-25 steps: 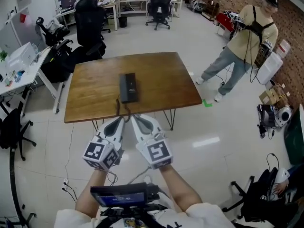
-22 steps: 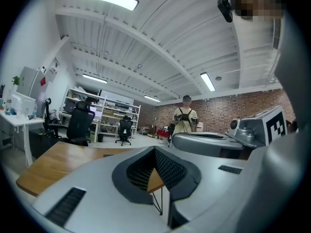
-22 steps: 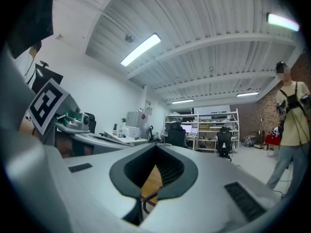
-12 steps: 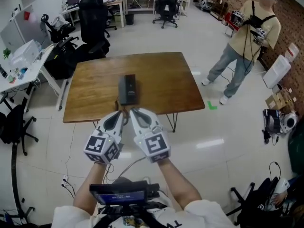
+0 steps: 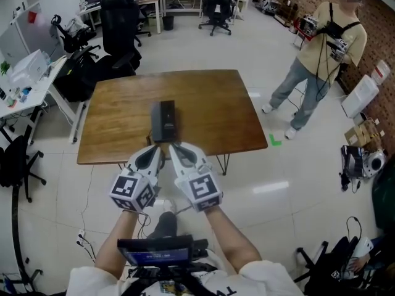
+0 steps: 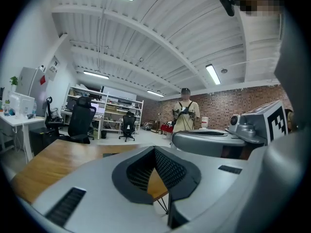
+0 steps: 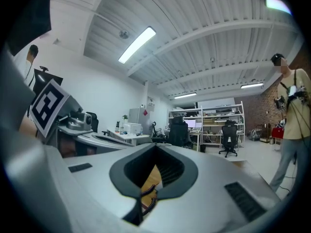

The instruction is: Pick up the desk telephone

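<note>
The black desk telephone [image 5: 165, 120] lies on the wooden table [image 5: 210, 110], near its front edge and a little left of the middle. Its coiled cord [image 5: 153, 137] hangs over that edge; the cord [image 7: 146, 198] also shows through the gap under the right jaws. Both grippers are held side by side, level, just short of the table's front edge and apart from the phone. My left gripper [image 5: 158, 150] [image 6: 158, 152] is shut with nothing in it. My right gripper [image 5: 173, 148] [image 7: 155, 149] is shut and empty too.
A person [image 5: 321, 54] stands on the floor off the table's right side. Black office chairs [image 5: 120, 23] and a white desk [image 5: 31, 79] stand at the left and behind. A green tape mark [image 5: 275, 139] lies on the floor; bags and boxes [image 5: 361, 156] sit far right.
Both grippers have moved forward together, closer to the table's front edge and the phone. Their jaws have stayed shut. The standing person has shifted slightly.
</note>
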### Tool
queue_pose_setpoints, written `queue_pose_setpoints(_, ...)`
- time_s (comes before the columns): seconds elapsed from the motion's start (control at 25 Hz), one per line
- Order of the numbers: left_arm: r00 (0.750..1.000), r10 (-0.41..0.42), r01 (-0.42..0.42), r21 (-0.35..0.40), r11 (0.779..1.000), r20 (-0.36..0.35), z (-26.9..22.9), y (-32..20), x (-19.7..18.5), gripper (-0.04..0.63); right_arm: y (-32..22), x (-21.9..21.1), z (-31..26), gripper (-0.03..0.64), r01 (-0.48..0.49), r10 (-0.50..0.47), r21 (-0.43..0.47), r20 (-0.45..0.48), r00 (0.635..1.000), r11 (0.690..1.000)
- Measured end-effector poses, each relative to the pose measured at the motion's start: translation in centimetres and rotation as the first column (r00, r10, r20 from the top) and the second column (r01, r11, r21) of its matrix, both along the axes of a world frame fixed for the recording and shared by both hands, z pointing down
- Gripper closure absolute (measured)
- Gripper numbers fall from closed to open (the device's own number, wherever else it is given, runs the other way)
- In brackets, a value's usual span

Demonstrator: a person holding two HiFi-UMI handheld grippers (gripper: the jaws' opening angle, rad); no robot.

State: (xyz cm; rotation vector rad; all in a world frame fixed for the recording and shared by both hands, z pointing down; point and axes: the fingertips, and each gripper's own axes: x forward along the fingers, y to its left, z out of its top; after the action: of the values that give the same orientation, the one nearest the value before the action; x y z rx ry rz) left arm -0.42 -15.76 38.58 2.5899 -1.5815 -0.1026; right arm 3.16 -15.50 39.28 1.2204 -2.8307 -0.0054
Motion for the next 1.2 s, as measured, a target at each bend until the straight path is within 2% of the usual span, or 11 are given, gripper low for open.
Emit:
queue_pose_setpoints(0.44, 0.999, 0.043, -0.044, -0.058, 0.997, -0.033, 3.3, -7.8, -2.5, 0.595, -7.4, -2.3, 3.3, 0.612, -0.002, 0.001, -0.054, -0.030, 1.000, 0.999)
queue_pose_setpoints(0.8, 0.995, 0.068, -0.078, -0.148, 0.986, -0.074, 6.7, -13.9, -5.2, 0.595, -13.2, -4.3, 6.0, 0.611, -0.011, 0.003, -0.155, -0.053, 0.999, 0.988)
queue_pose_setpoints(0.84, 0.994, 0.078, -0.090, -0.160, 0.983, -0.081, 7.1, -14.4, -5.2, 0.579, -13.7, -4.4, 6.5, 0.592, -0.008, -0.001, -0.170, -0.056, 0.998, 0.985)
queue_pose_setpoints(0.88, 0.992, 0.091, -0.106, -0.176, 0.979, -0.089, 7.6, -14.9, -5.2, 0.517, -14.1, -4.4, 7.1, 0.528, -0.003, -0.008, -0.186, -0.060, 0.998, 0.982)
queue_pose_setpoints(0.92, 0.990, 0.104, -0.121, -0.193, 0.974, -0.095, 8.2, -15.4, -5.2, 0.477, -14.6, -4.4, 7.8, 0.503, 0.001, -0.015, -0.201, -0.065, 0.998, 0.980)
queue_pose_setpoints(1.08, 0.990, 0.111, -0.130, -0.248, 0.960, -0.092, 10.5, -17.2, -6.0, 0.472, -16.3, -4.5, 10.0, 0.503, -0.001, -0.019, -0.246, -0.078, 0.997, 0.969)
queue_pose_setpoints(1.16, 0.989, 0.112, -0.135, -0.274, 0.952, -0.099, 11.7, -18.3, -6.7, 0.469, -17.4, -4.8, 11.0, 0.448, 0.003, -0.024, -0.277, -0.073, 0.997, 0.961)
queue_pose_setpoints(1.2, 0.987, 0.117, -0.143, -0.291, 0.946, -0.107, 12.3, -18.9, -7.0, 0.432, -17.9, -4.9, 11.4, 0.427, 0.002, -0.024, -0.291, -0.072, 0.997, 0.957)
